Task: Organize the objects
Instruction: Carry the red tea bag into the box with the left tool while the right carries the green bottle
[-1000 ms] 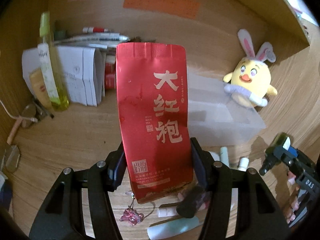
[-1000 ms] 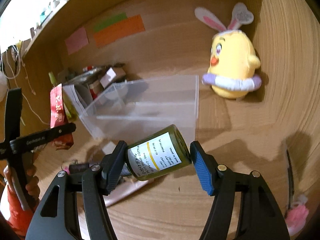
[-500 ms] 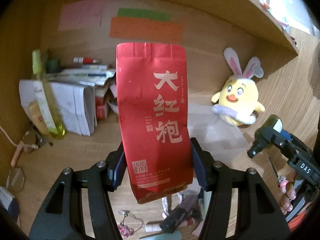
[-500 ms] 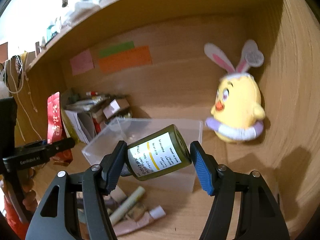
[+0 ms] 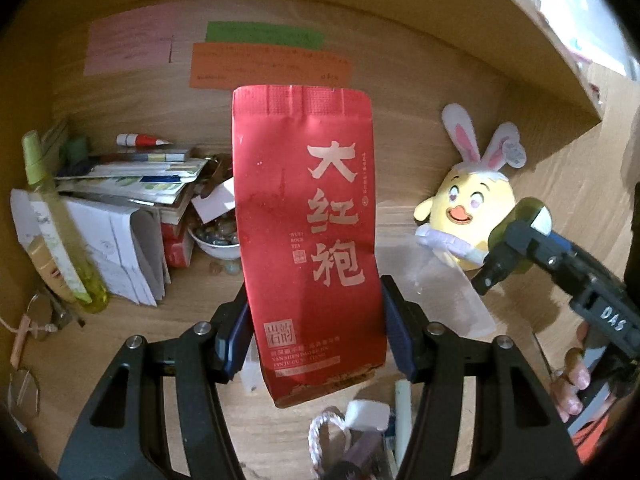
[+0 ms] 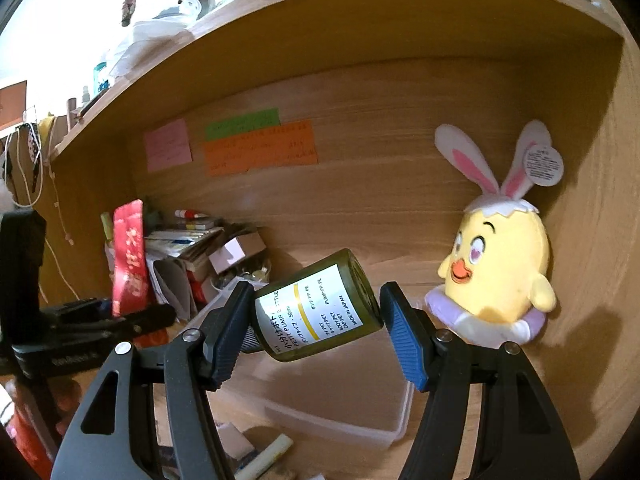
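Jaws on both grippers are gripping cargo above the worktop (image 6: 520, 392). On the left gripper (image 5: 316, 336) they are pinching the lower part of a red tea pouch (image 5: 306, 232), which is standing upright with most of its length unsupported above the pads. On the right gripper (image 6: 316, 332) they are clamping a green bottle (image 6: 316, 306) end to end, tilted, one pad against its neck and the other against its base.

A clear bin (image 6: 332, 424) is sitting below and ahead of the bottle, and a chick plush (image 6: 496, 272) is leaning in the right corner behind it. Small items are lying loose on the worktop beneath both grippers.

Likely troubles: the bottle is looking the riskier hold, since a rounded base on a flat pad could be sliding out if the grip is easing or the wrist is turning, dropping it onto the clutter or the bin rim. The pouch, being soft and top-heavy, may be folding over or slipping through. With both grippers working near the bin, they may be bumping each other or nudging the plush.
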The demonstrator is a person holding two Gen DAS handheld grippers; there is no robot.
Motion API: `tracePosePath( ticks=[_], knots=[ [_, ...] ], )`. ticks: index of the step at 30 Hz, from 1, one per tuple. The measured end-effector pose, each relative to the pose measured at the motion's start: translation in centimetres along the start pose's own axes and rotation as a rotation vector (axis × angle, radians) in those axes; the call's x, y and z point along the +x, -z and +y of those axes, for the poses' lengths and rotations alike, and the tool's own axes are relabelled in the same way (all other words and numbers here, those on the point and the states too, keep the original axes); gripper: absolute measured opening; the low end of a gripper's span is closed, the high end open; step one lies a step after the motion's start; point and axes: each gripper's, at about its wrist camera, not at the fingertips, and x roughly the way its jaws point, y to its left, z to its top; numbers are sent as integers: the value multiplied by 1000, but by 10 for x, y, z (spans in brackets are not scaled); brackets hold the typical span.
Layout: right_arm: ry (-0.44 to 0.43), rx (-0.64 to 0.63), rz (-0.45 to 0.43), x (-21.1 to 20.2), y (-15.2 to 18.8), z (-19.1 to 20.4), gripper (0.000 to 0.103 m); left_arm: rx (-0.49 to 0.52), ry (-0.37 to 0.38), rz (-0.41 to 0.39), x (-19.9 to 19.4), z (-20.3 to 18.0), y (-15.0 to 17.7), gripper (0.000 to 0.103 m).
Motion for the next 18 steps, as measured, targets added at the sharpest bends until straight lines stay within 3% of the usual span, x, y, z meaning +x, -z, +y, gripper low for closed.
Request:
tracePosePath(
  ticks=[7,18],
  knots=[
    [33,-5,34,27,1,2,61,20,10,56,34,-8,-3,58],
    [88,-7,192,74,30,-2,62,47,5,178,87,-5,7,58]
  ],
)
